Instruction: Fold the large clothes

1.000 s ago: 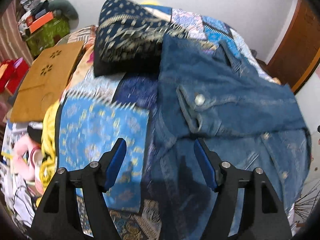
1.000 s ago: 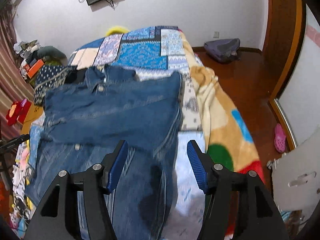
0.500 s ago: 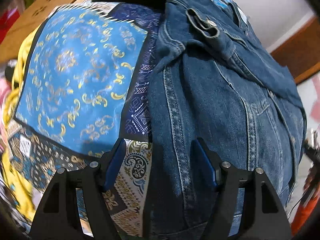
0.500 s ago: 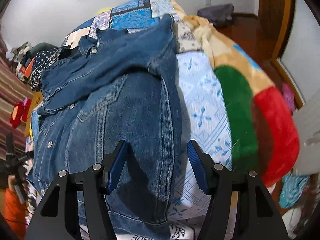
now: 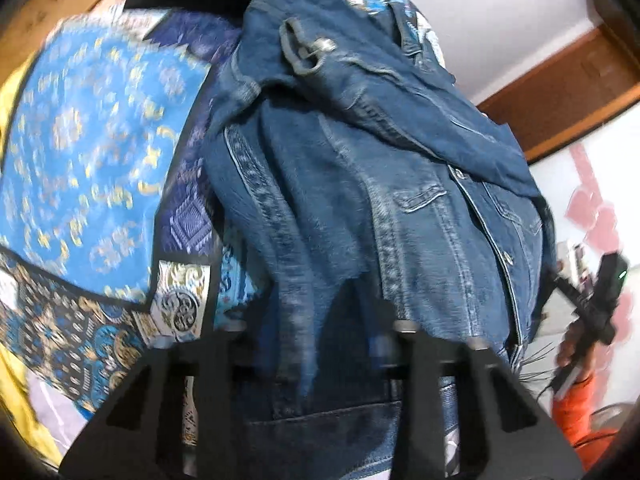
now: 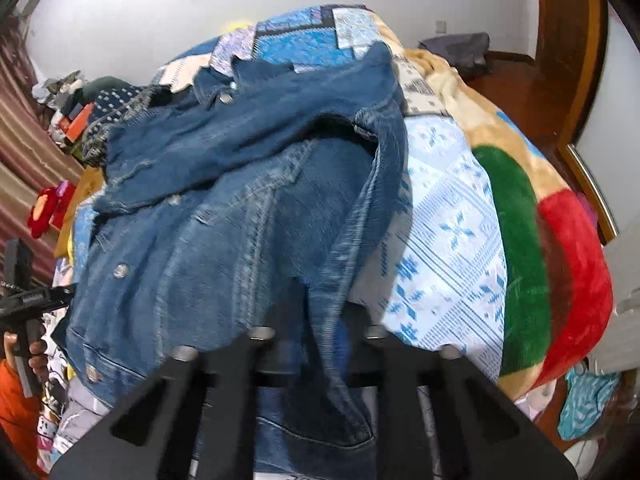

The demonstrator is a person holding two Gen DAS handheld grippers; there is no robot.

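A blue denim jacket lies on the patchwork bedspread with its sleeves folded across the chest. My left gripper is shut on the jacket's bottom hem at its left side; denim drapes over the fingers and hides the pads. In the right wrist view the jacket fills the middle, and my right gripper is shut on the hem at its right side, the fabric bunched and lifted between the hidden fingers.
A dark patterned pillow lies at the bed's head. A green, red and beige blanket covers the bed's right side. The other gripper and an orange sleeve show at each view's edge. Clutter lies left of the bed.
Both grippers dropped from above the bed to the jacket's bottom hem and closed on it. The hem is now lifted and bunched over the fingers.
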